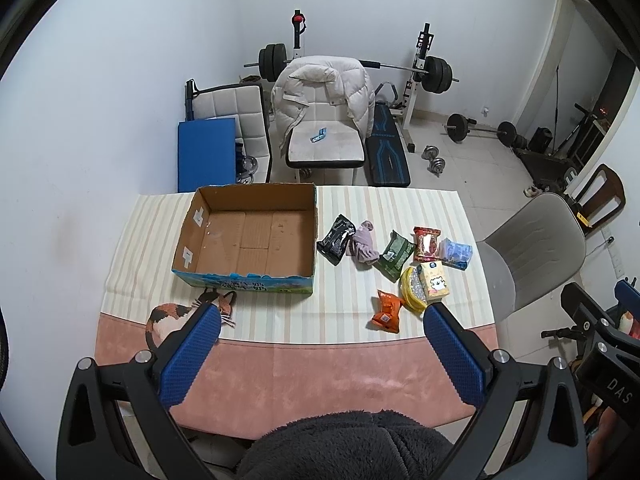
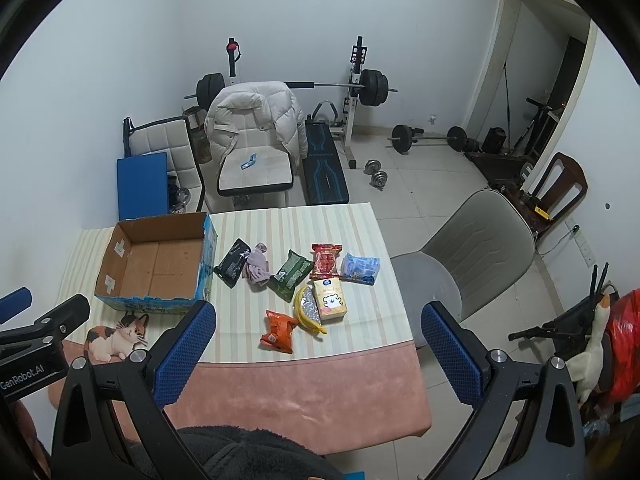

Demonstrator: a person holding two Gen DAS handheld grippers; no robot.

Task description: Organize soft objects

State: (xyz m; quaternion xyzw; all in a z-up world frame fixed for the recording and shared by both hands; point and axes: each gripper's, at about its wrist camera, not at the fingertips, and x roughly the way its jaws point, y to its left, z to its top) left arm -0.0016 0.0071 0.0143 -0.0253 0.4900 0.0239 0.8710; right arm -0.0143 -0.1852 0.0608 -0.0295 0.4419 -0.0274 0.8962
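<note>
We have packed nothing yet: the box (image 1: 256, 236) sits empty, the packets (image 1: 394, 258) lie beside it, and both our tongs, left (image 1: 320, 320) and right (image 2: 316, 320), gape wide, holding nothing.

Even, cool indoor light; sharp centre, heavy fisheye bending at the rim

Soft overhead light leaves only faint shadows beside the cardboard box (image 1: 248, 236) and packets on the table (image 1: 280, 368). No glare. The doorway (image 1: 608, 96) at far right is dark. Straight wall lines curve outward, black vignette fills the corners, and near gripper parts look slightly soft.
</note>
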